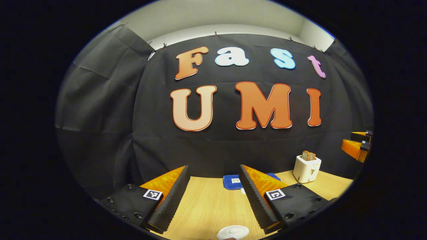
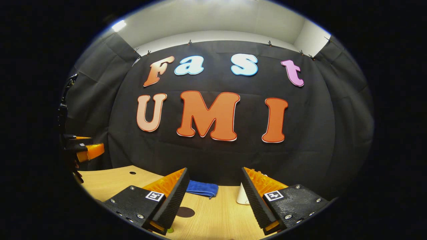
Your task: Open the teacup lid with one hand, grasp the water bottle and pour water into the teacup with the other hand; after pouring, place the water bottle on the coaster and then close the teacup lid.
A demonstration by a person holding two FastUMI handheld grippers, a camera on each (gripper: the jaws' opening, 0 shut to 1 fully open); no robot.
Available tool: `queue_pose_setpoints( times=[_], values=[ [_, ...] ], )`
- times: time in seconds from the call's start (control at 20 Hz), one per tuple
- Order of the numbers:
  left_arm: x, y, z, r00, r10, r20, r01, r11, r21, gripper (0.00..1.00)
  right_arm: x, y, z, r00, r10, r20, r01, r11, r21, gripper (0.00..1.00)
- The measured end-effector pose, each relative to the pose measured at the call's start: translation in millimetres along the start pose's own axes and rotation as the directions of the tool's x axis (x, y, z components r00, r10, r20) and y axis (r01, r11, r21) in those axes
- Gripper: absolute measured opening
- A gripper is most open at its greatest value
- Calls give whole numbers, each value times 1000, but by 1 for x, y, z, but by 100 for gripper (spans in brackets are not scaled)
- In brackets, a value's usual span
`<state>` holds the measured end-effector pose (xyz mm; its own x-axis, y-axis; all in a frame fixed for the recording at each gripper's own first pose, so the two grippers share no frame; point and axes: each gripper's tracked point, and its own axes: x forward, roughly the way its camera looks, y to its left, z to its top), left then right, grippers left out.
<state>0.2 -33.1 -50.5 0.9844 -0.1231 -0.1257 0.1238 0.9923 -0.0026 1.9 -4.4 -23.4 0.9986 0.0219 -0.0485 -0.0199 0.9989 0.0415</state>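
Observation:
In the left gripper view, my left gripper (image 1: 213, 168) is open above the wooden table (image 1: 206, 206), with nothing between its fingers. The white round teacup lid (image 1: 233, 232) shows at the bottom edge, just below and ahead of the fingers. My right gripper (image 1: 358, 146) hangs in the air at the far right. In the right gripper view, the right gripper (image 2: 214, 170) is open and holds nothing. A dark round coaster (image 2: 185, 212) lies on the table beside its left finger. A small green thing (image 2: 170, 230) peeks in at the bottom edge; what it is I cannot tell. The left gripper (image 2: 83, 150) shows far left.
A folded blue cloth (image 1: 233, 181) (image 2: 201, 188) lies at the back of the table by the wall. A white toaster (image 1: 307, 168) with bread slices stands at the back right; a white object (image 2: 242, 196) sits partly behind the right finger. A small hole (image 2: 132, 173) marks the tabletop.

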Motion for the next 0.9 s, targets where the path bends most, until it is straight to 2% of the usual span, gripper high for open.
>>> queue_pose_setpoints(
  times=[0.25,0.35,0.5,0.9],
  values=[
    [-3,-22,-26,996,-83,-34,82,996,-19,96,-5,10,-8,999,40,1,-40,999,-13,94],
    [-4,-24,-40,995,-88,-54,86,996,-27,98,-7,15,-14,999,53,4,-53,998,-37,93],
    [-7,-31,-67,989,-108,-101,105,994,-29,96,-11,24,-28,996,87,-18,-88,994,-59,94],
    [-16,-44,-118,976,-151,-157,154,988,2,97,-28,50,-78,971,217,-99,-221,975,-35,93]
  ],
)
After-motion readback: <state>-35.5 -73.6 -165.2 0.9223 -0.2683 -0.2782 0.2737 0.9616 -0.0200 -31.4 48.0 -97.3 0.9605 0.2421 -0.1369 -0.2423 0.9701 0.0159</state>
